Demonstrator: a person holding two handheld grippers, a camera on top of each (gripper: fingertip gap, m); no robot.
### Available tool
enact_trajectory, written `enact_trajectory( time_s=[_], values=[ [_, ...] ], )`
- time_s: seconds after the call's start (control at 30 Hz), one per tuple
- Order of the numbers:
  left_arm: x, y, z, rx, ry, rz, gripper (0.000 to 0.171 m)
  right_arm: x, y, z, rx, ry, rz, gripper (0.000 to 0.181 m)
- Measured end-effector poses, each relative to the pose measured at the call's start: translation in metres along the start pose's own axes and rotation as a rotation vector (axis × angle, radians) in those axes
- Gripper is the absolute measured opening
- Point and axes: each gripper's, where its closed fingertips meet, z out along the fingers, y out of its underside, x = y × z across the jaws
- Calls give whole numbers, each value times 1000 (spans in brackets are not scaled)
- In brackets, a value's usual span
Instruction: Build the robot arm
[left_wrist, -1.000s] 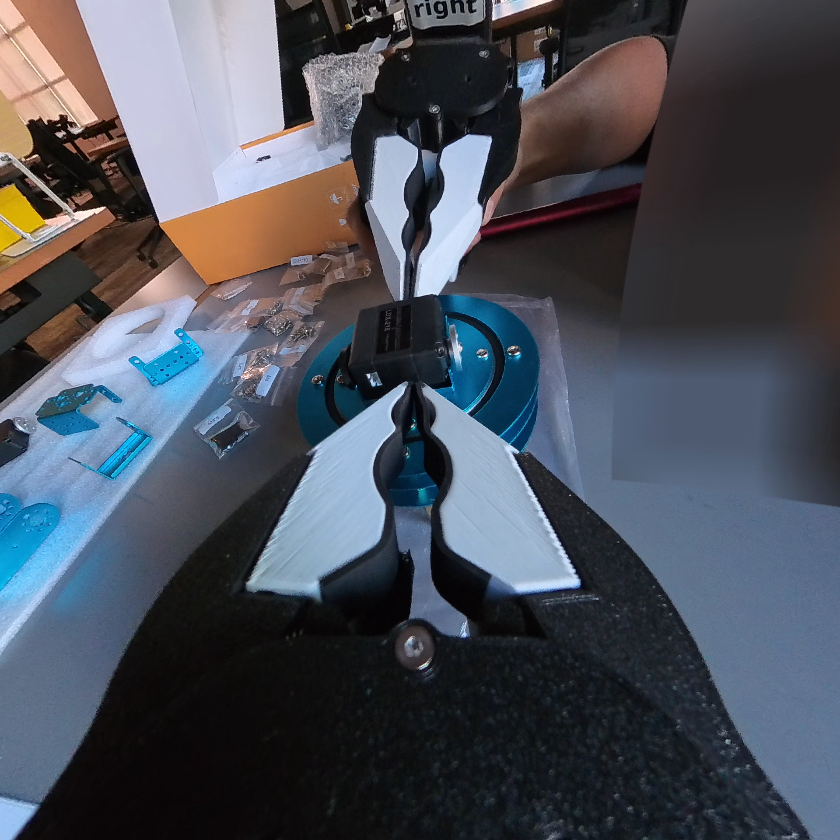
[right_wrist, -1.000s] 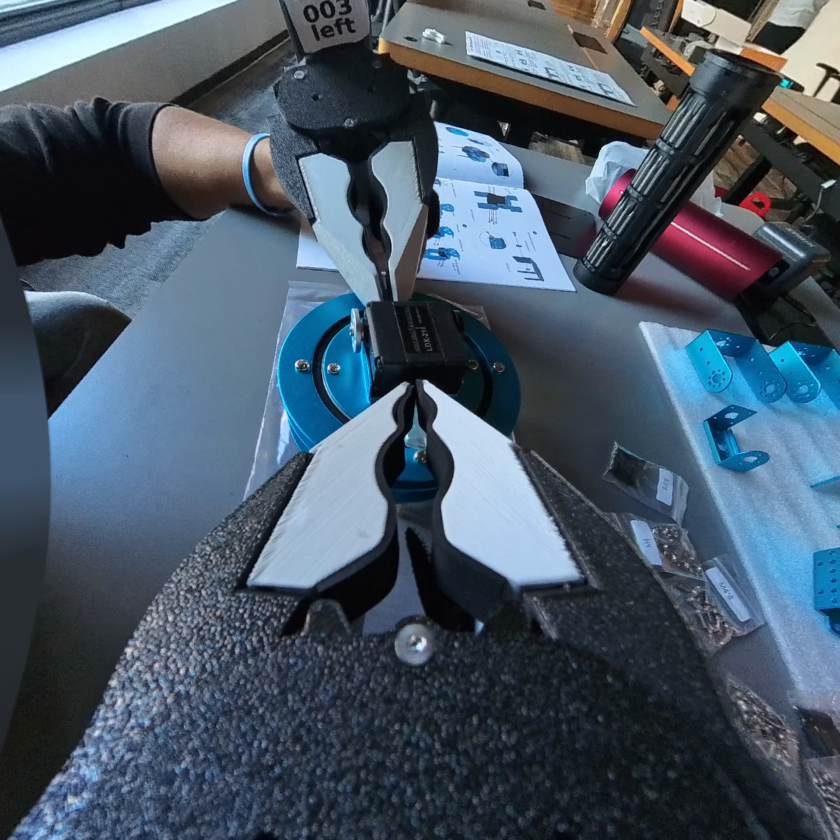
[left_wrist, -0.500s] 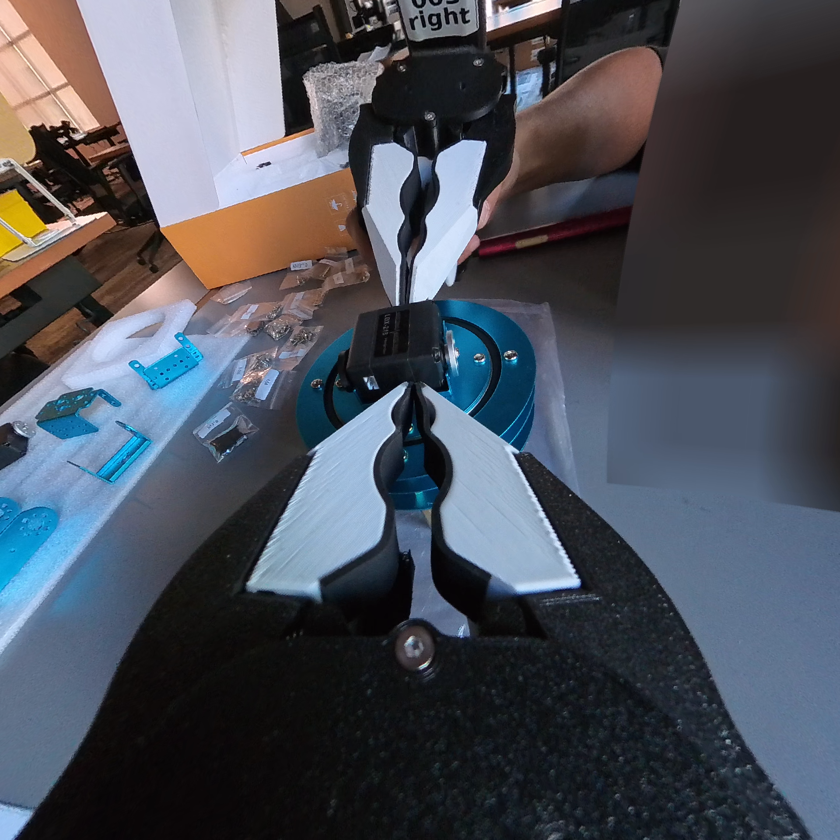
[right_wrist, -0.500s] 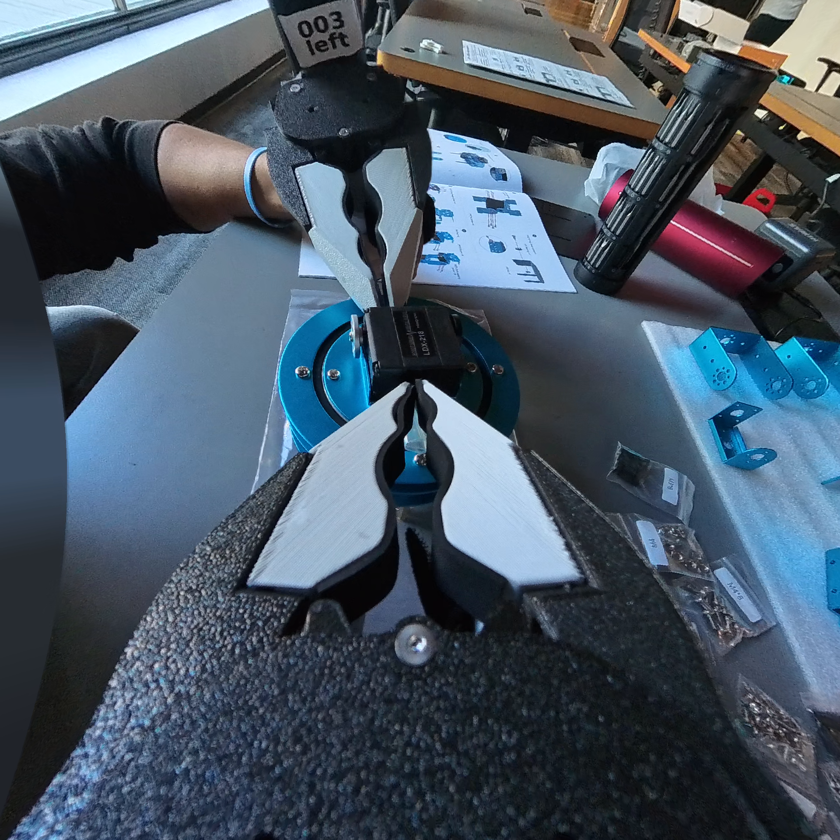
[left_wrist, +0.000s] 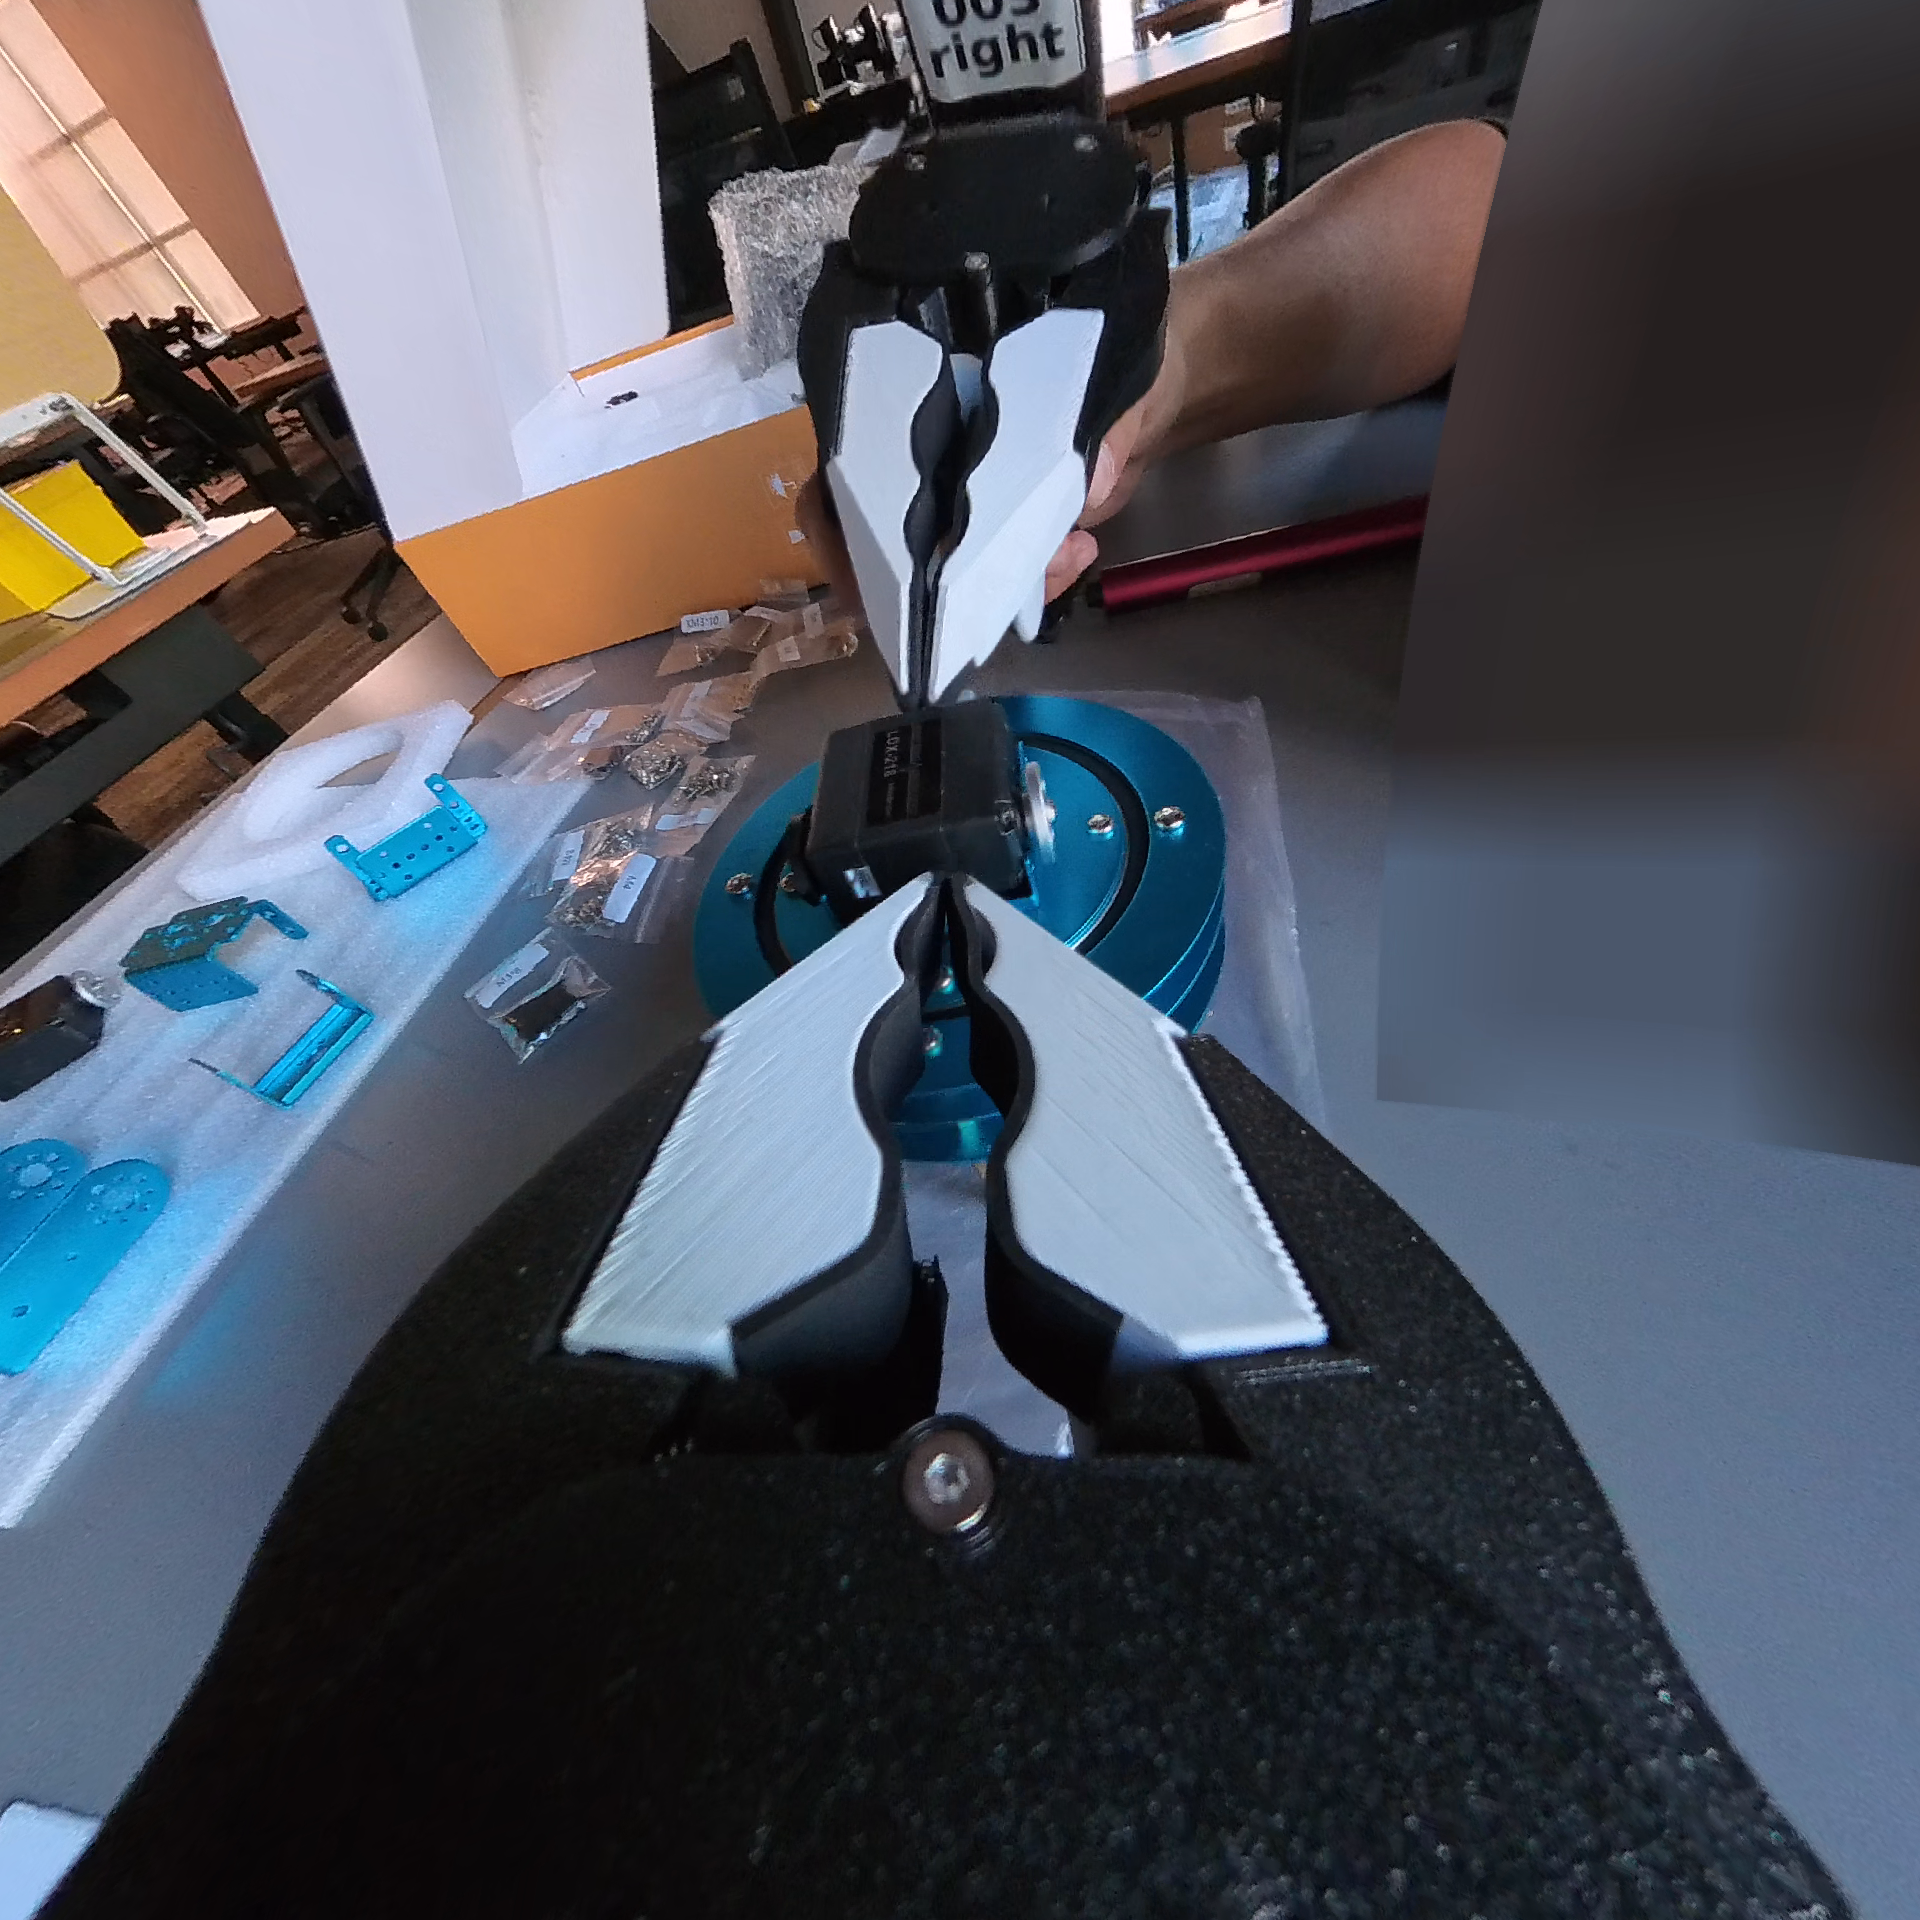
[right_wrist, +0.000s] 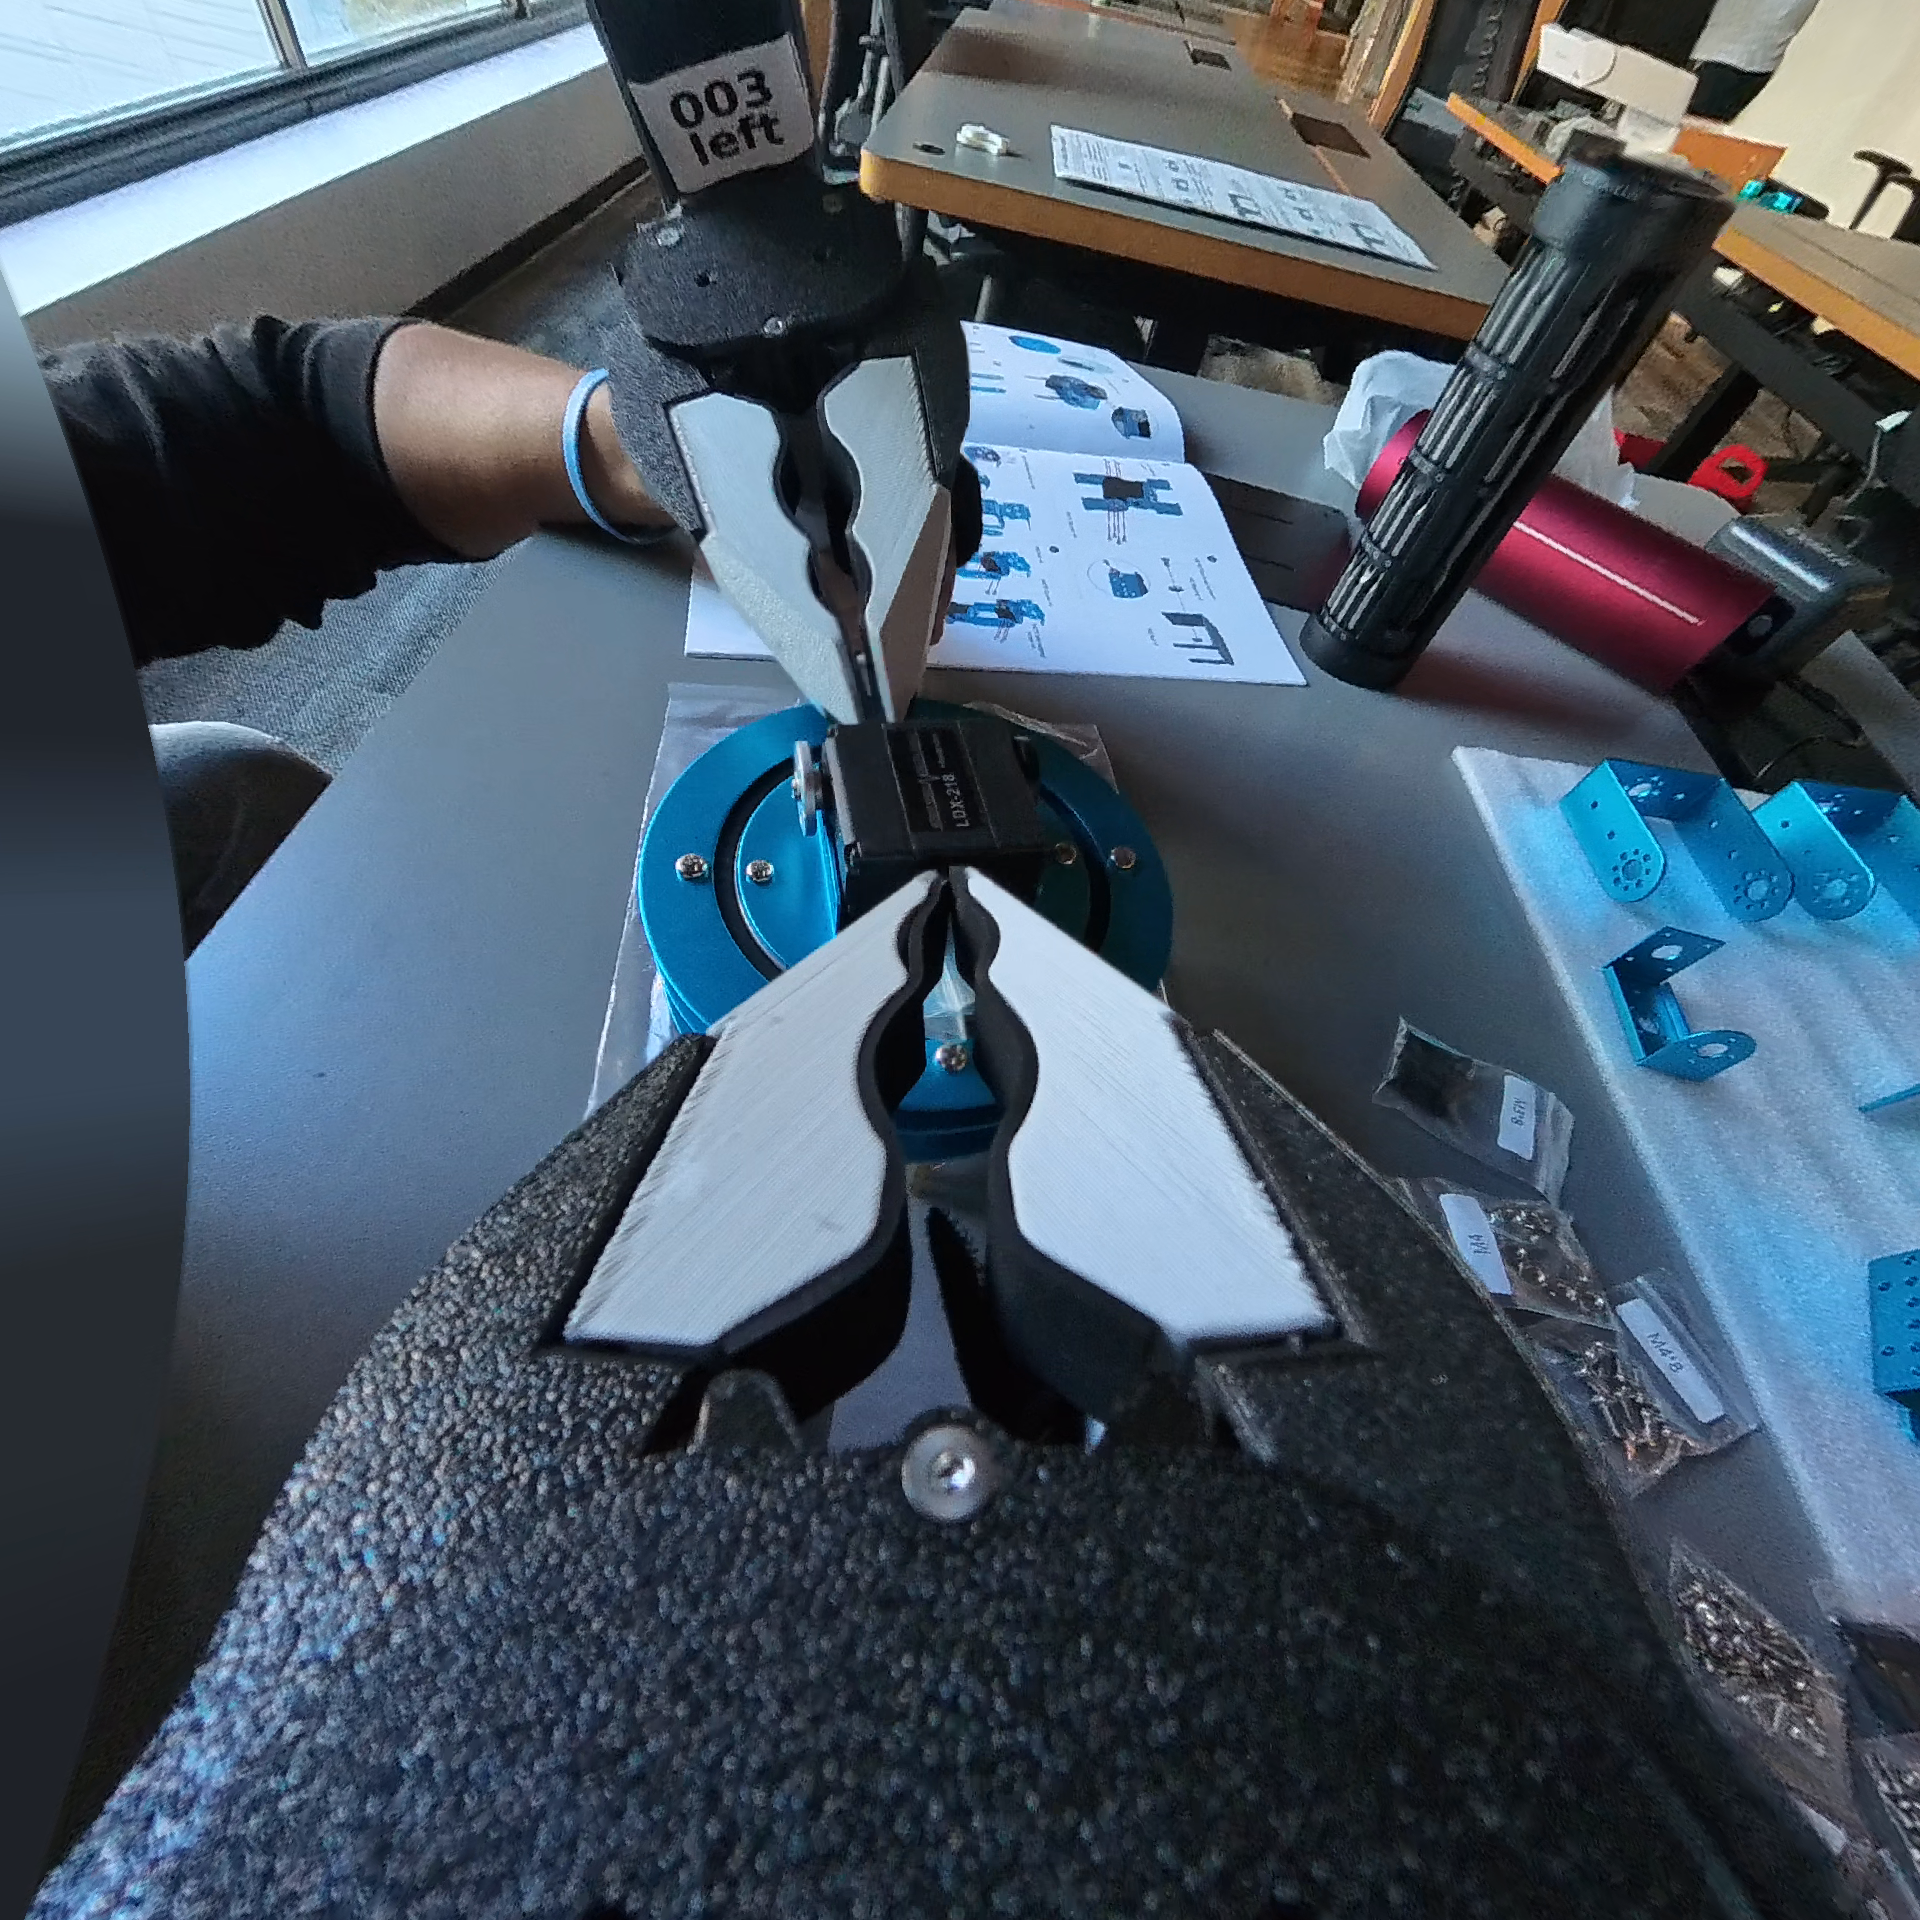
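The black servo block (left_wrist: 914, 805) sits at the middle of the blue round base (left_wrist: 1132, 904) on the grey table (left_wrist: 1558, 1299). We press it from 6 o'clock with our left gripper (left_wrist: 943, 881) and from 12 with our right gripper (left_wrist: 928, 688), both with fingers together on nothing, seemingly to steady it. Since a second ago the right gripper has risen slightly. Screw bags (left_wrist: 623, 831) lie at 9 o'clock.

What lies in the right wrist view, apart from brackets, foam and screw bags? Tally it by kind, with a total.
Tongs: 2, left tongs and right tongs
Black block: 1
Blue disc: 1
Open booklet: 1
Black cylinder: 1
Red tube: 1
Total: 7
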Motion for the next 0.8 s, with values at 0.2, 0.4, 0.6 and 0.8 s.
enact_trajectory(
  time_s=[0.2,0.4,0.6,0.8],
  values=[
    [-4,1,-4,0,-12,-5,0,3,3,-1,1,4,0,0],
    [-10,-6,-13,48,-20,-35,0,8,-9,-12,96,-12,36,3],
    [-7,-2,-10,30,-5,-38,0,10,-12,-17,107,13,-21,8],
    [-5,-4,-11,33,-8,-20,0,6,-5,-10,89,-2,-9,13]
  ],
)
